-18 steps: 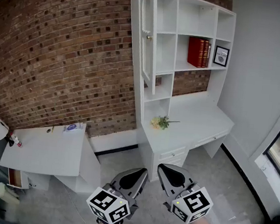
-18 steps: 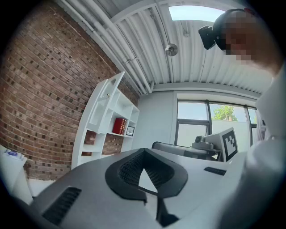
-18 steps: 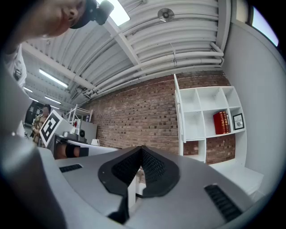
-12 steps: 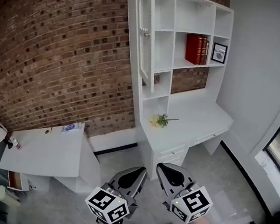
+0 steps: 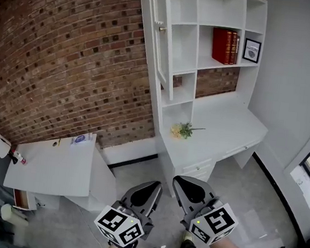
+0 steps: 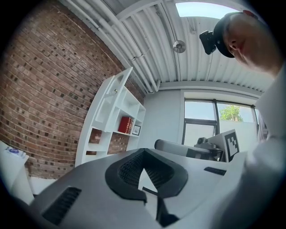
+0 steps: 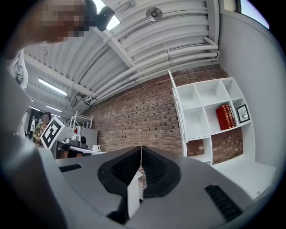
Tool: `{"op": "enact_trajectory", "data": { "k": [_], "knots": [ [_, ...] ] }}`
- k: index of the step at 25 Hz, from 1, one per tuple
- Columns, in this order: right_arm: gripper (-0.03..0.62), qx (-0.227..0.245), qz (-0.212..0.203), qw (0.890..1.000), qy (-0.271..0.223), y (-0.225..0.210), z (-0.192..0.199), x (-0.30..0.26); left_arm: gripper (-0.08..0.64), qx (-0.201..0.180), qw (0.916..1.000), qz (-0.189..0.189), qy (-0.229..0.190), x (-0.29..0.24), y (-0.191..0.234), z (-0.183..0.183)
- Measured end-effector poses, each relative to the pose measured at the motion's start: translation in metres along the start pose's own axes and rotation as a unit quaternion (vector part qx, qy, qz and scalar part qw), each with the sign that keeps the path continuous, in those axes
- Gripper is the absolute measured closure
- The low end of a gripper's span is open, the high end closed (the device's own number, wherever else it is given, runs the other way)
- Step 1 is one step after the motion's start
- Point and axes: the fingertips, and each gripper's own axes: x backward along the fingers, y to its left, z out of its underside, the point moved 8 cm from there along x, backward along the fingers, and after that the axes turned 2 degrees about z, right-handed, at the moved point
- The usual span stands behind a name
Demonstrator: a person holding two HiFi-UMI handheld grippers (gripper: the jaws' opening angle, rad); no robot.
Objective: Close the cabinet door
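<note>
Since the earlier frame the shelf unit [image 5: 198,20] had drawn nearer and climbed in my head view as I closed in, while both claws stayed low. The left claw [image 5: 146,194] was pressed together on nothing, and the right claw [image 5: 188,189] likewise. Both were well short of the cabinet door [image 5: 164,50], which stood swung out edge-on at the unit's left side. I judged none of the closing done: the reach and the push remained. One compartment held red books [image 5: 225,46] and the next to the right a framed picture [image 5: 251,50]. The others looked bare.
</note>
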Motion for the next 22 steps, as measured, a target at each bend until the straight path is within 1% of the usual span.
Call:
{"op": "enact_trajectory", "data": {
  "k": [5, 13, 18, 22],
  "knots": [
    [0.574, 0.002, -0.017, 1.000, -0.003, -0.043, -0.002, -0.030, 0.551, -0.003, 0.9998, -0.019, 0.000, -0.043, 0.019, -0.005],
    [0.572, 0.004, -0.054, 0.998, -0.009, -0.132, -0.001, -0.067, 0.551, -0.008, 0.9979, -0.063, -0.004, -0.129, 0.042, -0.006],
    [0.572, 0.016, -0.064, 0.997, -0.024, -0.177, -0.016, -0.090, 0.551, -0.006, 0.9957, -0.091, -0.015, -0.167, 0.055, -0.017],
    [0.571, 0.024, -0.062, 0.997, -0.045, -0.200, -0.035, -0.099, 0.551, -0.016, 0.9953, -0.094, -0.014, -0.187, 0.054, -0.025]
  ]
}}
